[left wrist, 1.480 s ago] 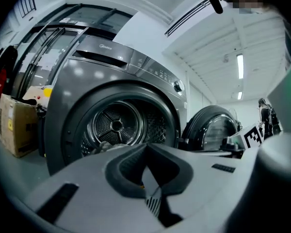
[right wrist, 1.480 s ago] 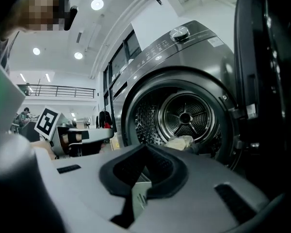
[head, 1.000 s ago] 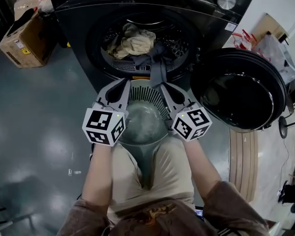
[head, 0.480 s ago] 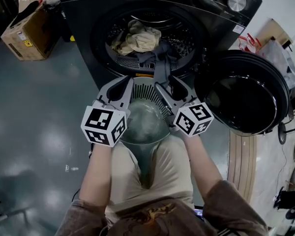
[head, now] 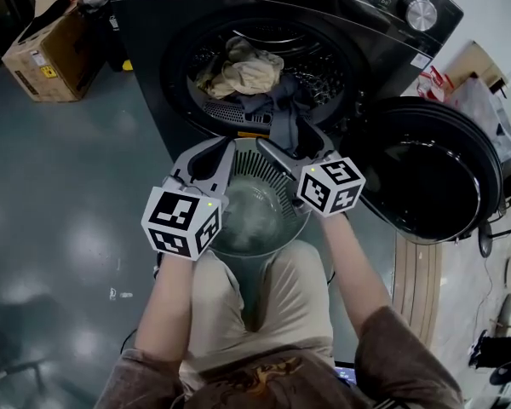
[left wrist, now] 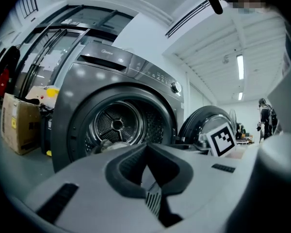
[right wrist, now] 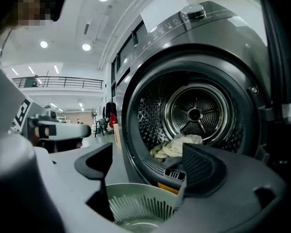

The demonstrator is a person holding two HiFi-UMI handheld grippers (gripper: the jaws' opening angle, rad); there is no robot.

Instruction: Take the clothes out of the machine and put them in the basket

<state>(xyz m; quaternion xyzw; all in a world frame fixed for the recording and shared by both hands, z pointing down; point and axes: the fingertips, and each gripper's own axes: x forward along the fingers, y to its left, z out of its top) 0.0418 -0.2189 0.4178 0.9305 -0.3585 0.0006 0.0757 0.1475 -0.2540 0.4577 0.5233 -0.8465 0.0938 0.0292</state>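
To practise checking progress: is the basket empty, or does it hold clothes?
Empty: the basket shows only its bare slotted wall and floor; the clothes lie in the drum.

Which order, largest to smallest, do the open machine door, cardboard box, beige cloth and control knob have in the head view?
1. open machine door
2. cardboard box
3. beige cloth
4. control knob
The box leads the cloth only narrowly.

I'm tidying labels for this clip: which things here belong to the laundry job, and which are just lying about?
Job: washing machine, its open door, beige cloth, dark garment, basket.
Lying about: cardboard box, bags by the wall.
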